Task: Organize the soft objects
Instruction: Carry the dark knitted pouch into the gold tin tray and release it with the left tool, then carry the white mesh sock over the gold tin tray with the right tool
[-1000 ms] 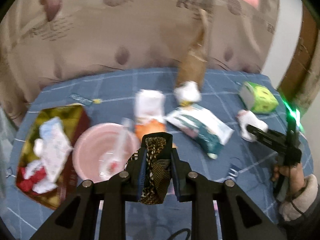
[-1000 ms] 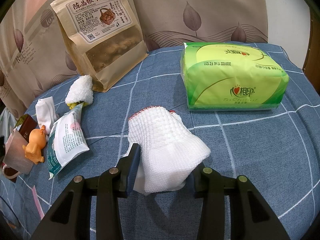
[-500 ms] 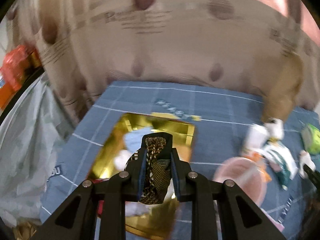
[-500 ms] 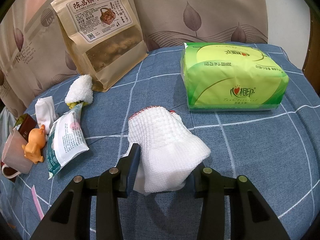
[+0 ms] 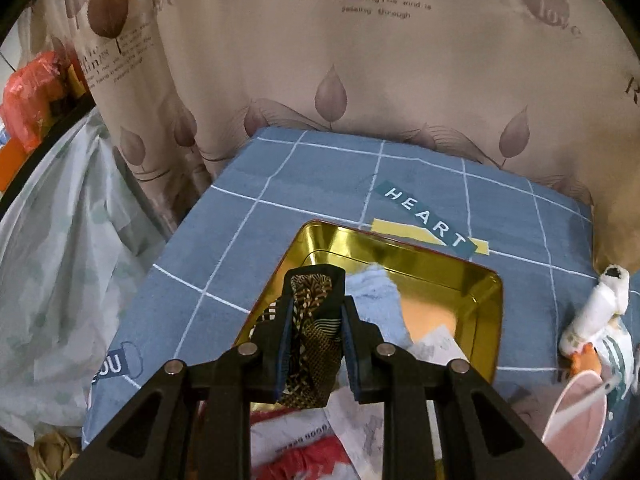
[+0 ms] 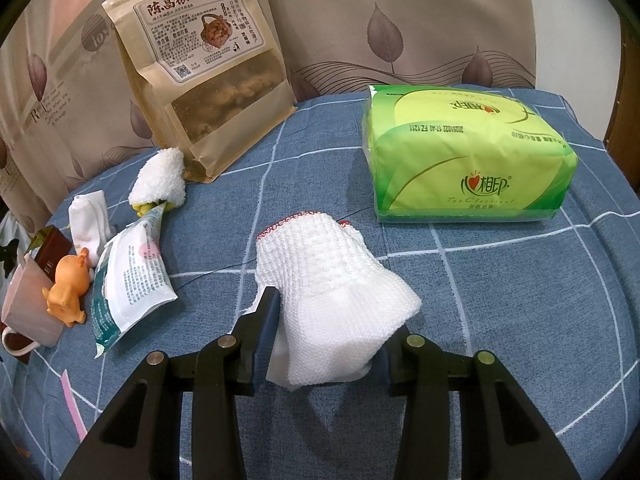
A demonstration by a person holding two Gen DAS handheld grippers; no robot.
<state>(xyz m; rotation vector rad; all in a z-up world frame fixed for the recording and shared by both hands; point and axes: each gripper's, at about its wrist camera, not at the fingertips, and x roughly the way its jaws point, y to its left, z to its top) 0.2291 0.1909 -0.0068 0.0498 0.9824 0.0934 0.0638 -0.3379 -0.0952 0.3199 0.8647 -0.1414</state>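
Note:
My left gripper (image 5: 314, 300) is shut on a dark patterned cloth (image 5: 310, 344) and holds it over the near left part of a gold tin box (image 5: 486, 312). The box holds a light blue cloth (image 5: 378, 300), white paper and something red (image 5: 304, 460). My right gripper (image 6: 326, 312) stands around a white knitted cloth (image 6: 328, 280) that lies on the blue checked bedspread (image 6: 500, 300); its pads press the cloth's near end. A fluffy white cloth (image 6: 160, 176) and a white sock (image 6: 86, 216) lie further left.
A green tissue pack (image 6: 464, 148) lies at the right, a brown snack bag (image 6: 208, 80) leans on the curtain. A wipes packet (image 6: 128, 276), orange toy (image 6: 68, 284) and pink cup (image 6: 28, 304) sit left. The bed edge (image 5: 160, 256) drops off left of the box.
My left gripper has swung left with the patterned cloth, from above the pink cup to over the gold box, then closer. The right gripper and white cloth have not moved.

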